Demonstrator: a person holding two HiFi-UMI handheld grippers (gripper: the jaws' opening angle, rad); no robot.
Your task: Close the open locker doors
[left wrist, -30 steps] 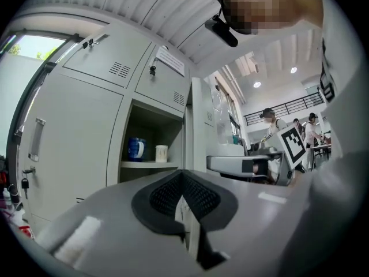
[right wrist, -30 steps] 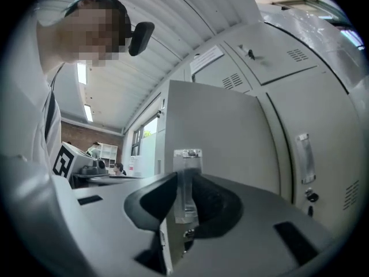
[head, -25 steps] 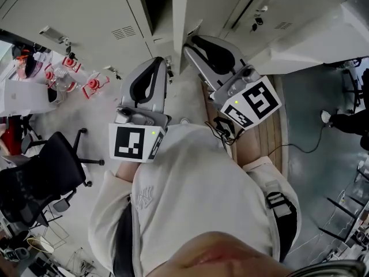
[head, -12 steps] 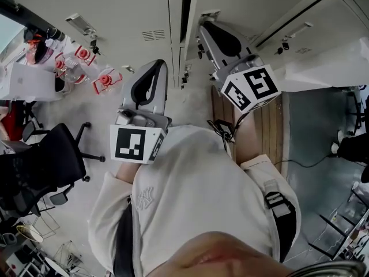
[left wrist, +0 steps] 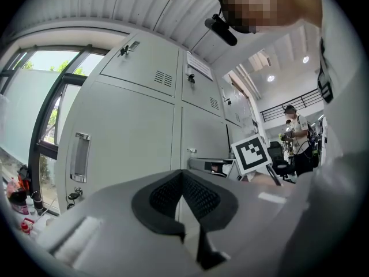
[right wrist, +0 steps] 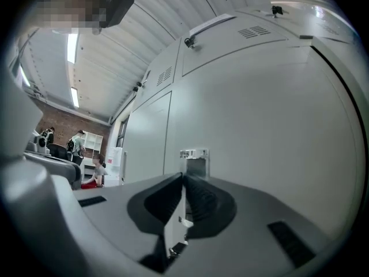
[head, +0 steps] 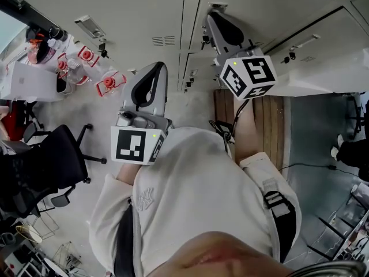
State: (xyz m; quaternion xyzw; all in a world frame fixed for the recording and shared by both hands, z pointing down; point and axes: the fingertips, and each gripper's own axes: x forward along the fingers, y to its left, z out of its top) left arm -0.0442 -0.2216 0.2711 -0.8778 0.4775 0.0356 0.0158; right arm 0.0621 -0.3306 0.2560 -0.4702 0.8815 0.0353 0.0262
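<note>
Head view: nosing a locker door (head: 253, 10) shut with the right tongs (head: 218, 21).

Holding both pairs closed tight, with nothing between them. Pressing the right pair up at the door face, just beside its latch plate (right wrist: 194, 160), though cannot tell for sure about actual contact. Parking the left tongs (head: 153, 74) nearer, short of the neighbouring door (head: 132, 10). Looking almost flush with that neighbour, bar a thin seam. Likely trouble from here: skating sideways off smooth painted metal on those narrow closed tips, clipping the latch plate, or easing off too soon and letting an uncaught door spring back out. Also worth watching at far right: a pale panel (head: 323, 79), possibly another door standing open, close by the right arm and easy to knock.
</note>
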